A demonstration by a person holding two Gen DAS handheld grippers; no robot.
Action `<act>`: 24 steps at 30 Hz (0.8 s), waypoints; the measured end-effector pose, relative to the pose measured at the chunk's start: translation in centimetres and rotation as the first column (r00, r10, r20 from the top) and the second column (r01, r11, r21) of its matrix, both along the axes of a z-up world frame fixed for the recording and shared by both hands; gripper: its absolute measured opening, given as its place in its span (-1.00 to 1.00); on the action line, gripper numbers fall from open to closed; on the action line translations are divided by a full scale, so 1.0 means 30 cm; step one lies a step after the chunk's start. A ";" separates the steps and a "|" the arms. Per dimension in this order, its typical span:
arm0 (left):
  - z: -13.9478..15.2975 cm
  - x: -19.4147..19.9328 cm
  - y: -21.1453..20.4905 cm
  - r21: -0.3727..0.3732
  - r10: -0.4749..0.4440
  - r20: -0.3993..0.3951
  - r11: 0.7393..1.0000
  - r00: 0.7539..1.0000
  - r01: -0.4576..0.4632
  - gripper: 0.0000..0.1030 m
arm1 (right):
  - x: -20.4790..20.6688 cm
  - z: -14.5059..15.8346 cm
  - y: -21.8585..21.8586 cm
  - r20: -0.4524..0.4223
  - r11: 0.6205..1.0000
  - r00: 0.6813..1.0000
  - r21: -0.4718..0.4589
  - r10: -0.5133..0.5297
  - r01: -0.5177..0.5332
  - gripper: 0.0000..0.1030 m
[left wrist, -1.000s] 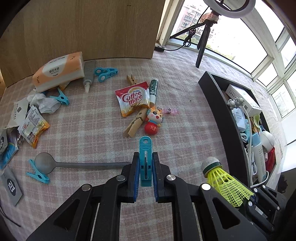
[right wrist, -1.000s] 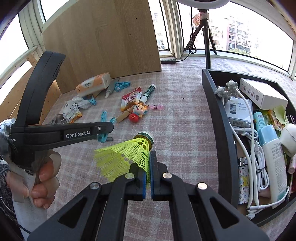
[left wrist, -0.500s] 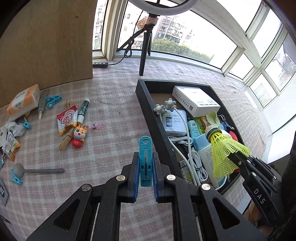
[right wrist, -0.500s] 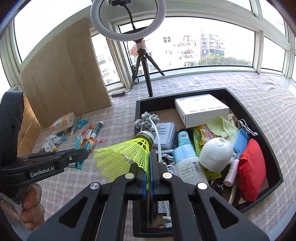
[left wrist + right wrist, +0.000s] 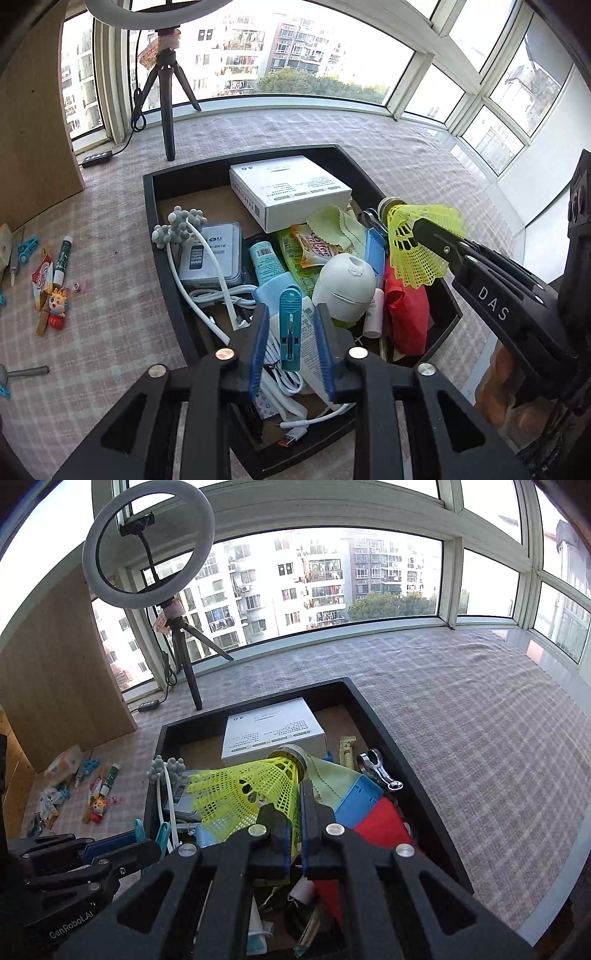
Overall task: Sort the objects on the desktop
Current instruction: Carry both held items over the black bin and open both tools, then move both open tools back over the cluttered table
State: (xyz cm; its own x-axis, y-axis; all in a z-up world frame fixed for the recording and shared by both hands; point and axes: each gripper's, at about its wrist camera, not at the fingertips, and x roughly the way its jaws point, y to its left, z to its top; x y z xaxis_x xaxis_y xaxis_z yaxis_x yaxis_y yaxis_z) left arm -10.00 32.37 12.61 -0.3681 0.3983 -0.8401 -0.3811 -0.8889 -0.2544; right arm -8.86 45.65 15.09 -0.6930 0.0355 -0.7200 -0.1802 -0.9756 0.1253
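Observation:
My left gripper (image 5: 291, 334) has opened over the black tray (image 5: 166, 266). A teal clothes peg (image 5: 290, 328) stands loose between its spread fingers, touching neither pad. My right gripper (image 5: 295, 812) is shut on the skirt of a yellow shuttlecock (image 5: 251, 794) and holds it above the tray's (image 5: 406, 760) contents. The shuttlecock also shows in the left wrist view (image 5: 413, 240), over the tray's right side. The tray holds a white box (image 5: 288, 192), a white dome (image 5: 345, 286), a red cloth (image 5: 406, 314), cables and bottles.
Loose items lie on the checked cloth left of the tray: a Coffee-mate sachet (image 5: 40, 275), a small doll (image 5: 57, 306), a green tube (image 5: 62, 254), blue scissors (image 5: 26, 249), a spoon handle (image 5: 26, 371). A ring light tripod (image 5: 168, 92) stands behind.
Both grippers moved right from the cloth to above the tray. The left gripper's fingers opened off the teal peg. The right gripper still grips the shuttlecock.

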 end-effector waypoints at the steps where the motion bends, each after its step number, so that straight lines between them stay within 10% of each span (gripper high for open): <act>1: 0.005 0.005 0.000 0.008 -0.003 -0.016 1.000 1.000 0.003 0.47 | -0.007 -0.006 0.002 0.016 1.000 1.000 -0.003 0.002 -0.002 -0.12; 3: 0.020 0.014 -0.008 -0.005 0.004 -0.053 1.000 0.999 -0.005 0.46 | 0.008 0.001 0.001 -0.012 1.000 1.000 0.006 -0.023 0.023 0.22; 24: -0.037 -0.023 -0.617 -0.070 0.258 -0.050 0.963 0.965 -0.261 0.18 | -0.079 0.037 -0.413 -0.019 0.987 0.987 -0.030 0.160 -0.161 0.19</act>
State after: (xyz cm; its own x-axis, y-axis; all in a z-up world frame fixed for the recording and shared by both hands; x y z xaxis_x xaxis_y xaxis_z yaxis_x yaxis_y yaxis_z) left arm -10.68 13.86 11.49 -0.4840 0.2205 -0.8468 -0.1429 -0.9747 -0.1721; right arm -11.23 33.25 16.21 -0.6998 -0.0995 -0.7074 -0.0191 -0.9873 0.1578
